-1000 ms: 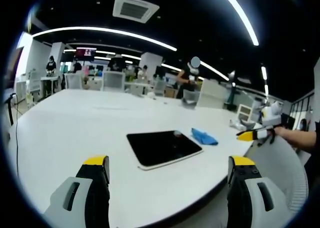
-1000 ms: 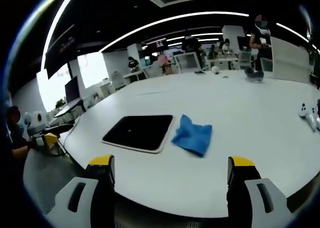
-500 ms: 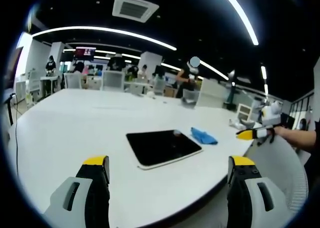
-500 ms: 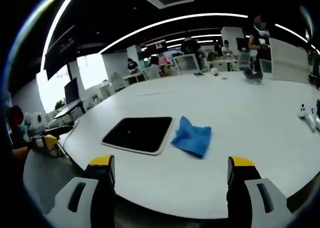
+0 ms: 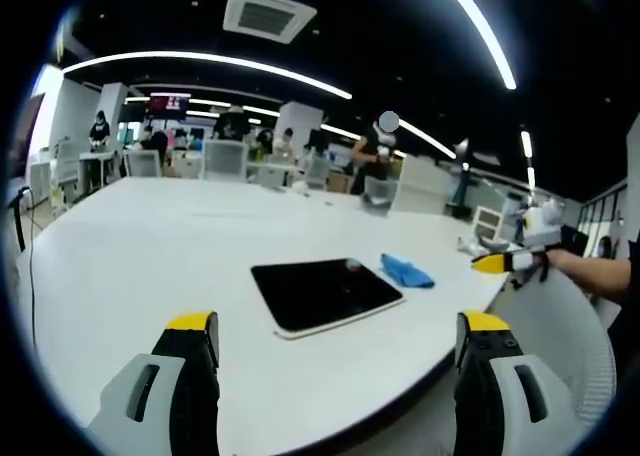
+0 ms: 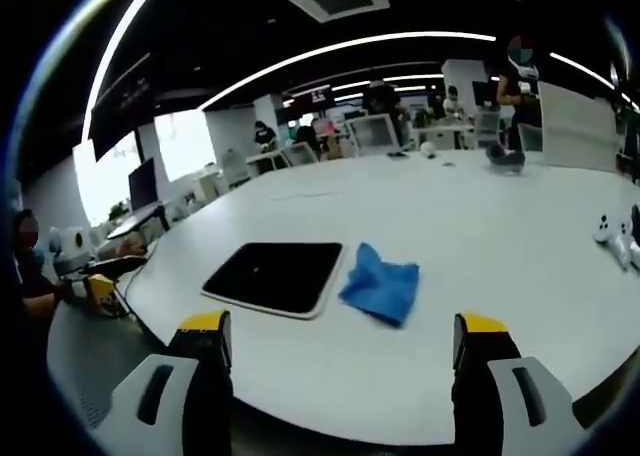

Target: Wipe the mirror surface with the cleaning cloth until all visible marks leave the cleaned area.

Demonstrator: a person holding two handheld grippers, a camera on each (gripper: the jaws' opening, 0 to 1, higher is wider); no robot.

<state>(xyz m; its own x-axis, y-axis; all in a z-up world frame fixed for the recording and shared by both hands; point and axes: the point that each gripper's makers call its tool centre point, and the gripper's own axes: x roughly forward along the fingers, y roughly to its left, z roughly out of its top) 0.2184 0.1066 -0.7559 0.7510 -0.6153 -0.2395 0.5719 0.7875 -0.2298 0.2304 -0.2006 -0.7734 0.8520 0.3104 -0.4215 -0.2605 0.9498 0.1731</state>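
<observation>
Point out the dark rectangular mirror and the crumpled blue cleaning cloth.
dark rectangular mirror (image 6: 276,274), right gripper view, middle of its dark face
crumpled blue cleaning cloth (image 6: 380,284), right gripper view, centre of its folds

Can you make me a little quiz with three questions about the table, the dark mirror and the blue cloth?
1. True or false: the blue cloth lies on top of the mirror.
2. What is each gripper holding? A) the cloth B) the mirror C) nothing
3. Fill in: the mirror and cloth both rest on a big ____ table.

Key
1. False. The cloth lies beside the mirror, on the table.
2. C. The left gripper and right gripper both have jaws wide apart with nothing between them, short of the mirror.
3. White.
</observation>
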